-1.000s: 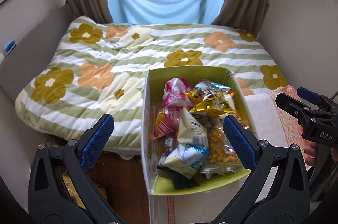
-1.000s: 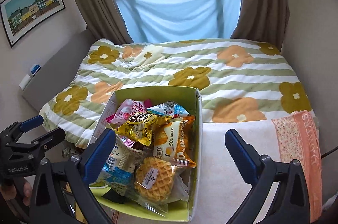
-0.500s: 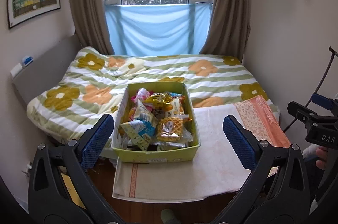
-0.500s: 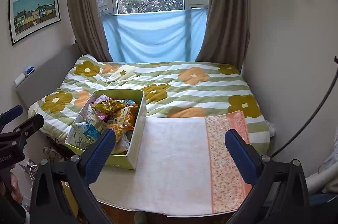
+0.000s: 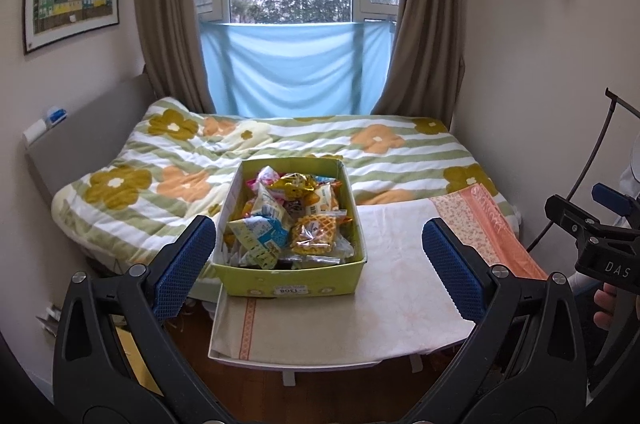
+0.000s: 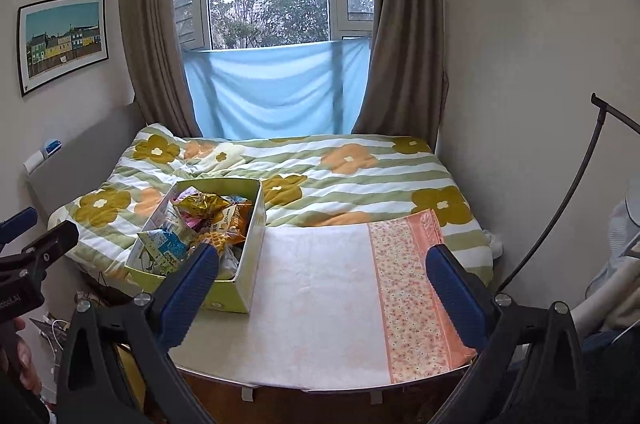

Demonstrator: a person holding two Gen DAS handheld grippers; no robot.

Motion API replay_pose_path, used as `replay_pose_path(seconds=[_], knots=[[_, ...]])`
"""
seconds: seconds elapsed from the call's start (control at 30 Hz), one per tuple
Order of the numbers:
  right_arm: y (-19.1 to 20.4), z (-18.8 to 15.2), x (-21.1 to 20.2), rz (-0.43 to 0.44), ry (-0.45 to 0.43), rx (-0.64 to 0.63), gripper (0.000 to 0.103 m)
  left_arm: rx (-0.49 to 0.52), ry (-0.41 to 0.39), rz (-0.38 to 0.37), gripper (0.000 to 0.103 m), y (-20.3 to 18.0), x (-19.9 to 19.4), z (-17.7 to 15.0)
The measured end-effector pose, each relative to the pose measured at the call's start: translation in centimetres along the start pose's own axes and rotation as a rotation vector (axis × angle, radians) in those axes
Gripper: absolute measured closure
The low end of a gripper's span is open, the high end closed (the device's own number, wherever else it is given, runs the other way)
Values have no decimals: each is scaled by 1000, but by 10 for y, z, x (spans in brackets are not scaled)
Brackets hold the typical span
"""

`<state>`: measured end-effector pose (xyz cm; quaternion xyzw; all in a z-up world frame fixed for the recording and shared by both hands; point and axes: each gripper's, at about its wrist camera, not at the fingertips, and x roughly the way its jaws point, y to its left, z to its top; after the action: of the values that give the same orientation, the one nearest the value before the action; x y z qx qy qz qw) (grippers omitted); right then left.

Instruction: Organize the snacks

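Lower snacks [image 5: 280, 256] buried inside box [image 5: 288, 284]

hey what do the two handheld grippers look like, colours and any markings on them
Both are black plastic clamp-style frames with silver screws at the joints and blue textured pads on their two fingers. The left gripper and the right gripper look alike. Seen from the left wrist view, the right one's body bears white letters "DAS"; the left one's body shows partial white lettering in the right wrist view.
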<state>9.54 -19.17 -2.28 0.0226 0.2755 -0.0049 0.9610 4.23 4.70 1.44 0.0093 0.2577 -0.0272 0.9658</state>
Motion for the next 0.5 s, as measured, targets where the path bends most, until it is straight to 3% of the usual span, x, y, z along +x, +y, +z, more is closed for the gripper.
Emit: replay_pose_path(seconds=[0.5], knots=[[-1,-5,-4,1,-23,-8,0,2,-11,-2,0,-7,0,0]])
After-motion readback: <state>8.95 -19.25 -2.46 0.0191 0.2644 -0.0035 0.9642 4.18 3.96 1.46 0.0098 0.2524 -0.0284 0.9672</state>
